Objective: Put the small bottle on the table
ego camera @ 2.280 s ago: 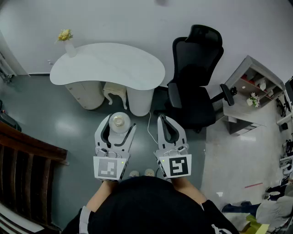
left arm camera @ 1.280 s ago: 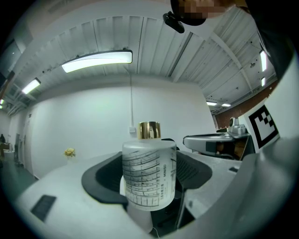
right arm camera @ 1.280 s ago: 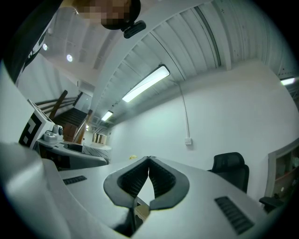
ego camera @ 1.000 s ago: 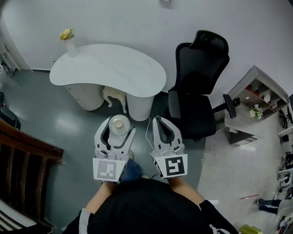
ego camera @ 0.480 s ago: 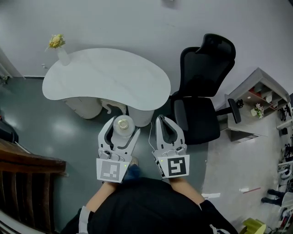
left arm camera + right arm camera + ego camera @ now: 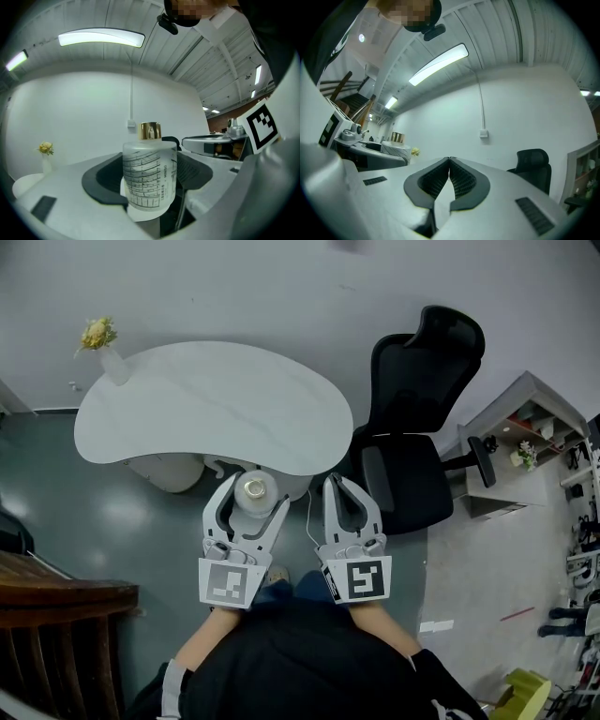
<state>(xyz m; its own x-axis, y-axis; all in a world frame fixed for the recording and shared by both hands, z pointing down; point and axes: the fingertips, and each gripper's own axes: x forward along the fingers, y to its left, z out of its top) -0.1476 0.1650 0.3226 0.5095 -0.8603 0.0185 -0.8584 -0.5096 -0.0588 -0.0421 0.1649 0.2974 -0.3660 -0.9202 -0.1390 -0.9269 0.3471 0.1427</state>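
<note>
A small frosted bottle (image 6: 149, 178) with a gold cap and black line print stands upright between the jaws of my left gripper (image 6: 250, 493), which is shut on it. From the head view the bottle (image 6: 253, 490) hangs just in front of the near edge of the white kidney-shaped table (image 6: 187, 413). My right gripper (image 6: 348, 495) is beside it on the right, shut with nothing between its jaws (image 6: 449, 164). In the right gripper view the bottle (image 6: 397, 142) shows at the far left.
A white vase with yellow flowers (image 6: 101, 351) stands at the table's far left corner. A black office chair (image 6: 412, 418) is to the right of the table. A shelf unit (image 6: 525, 418) stands further right. A dark wooden railing (image 6: 56, 634) is at lower left.
The person has stepped closer to the table. The table now lies right ahead of both grippers, and the bottle stays held in the left gripper.
</note>
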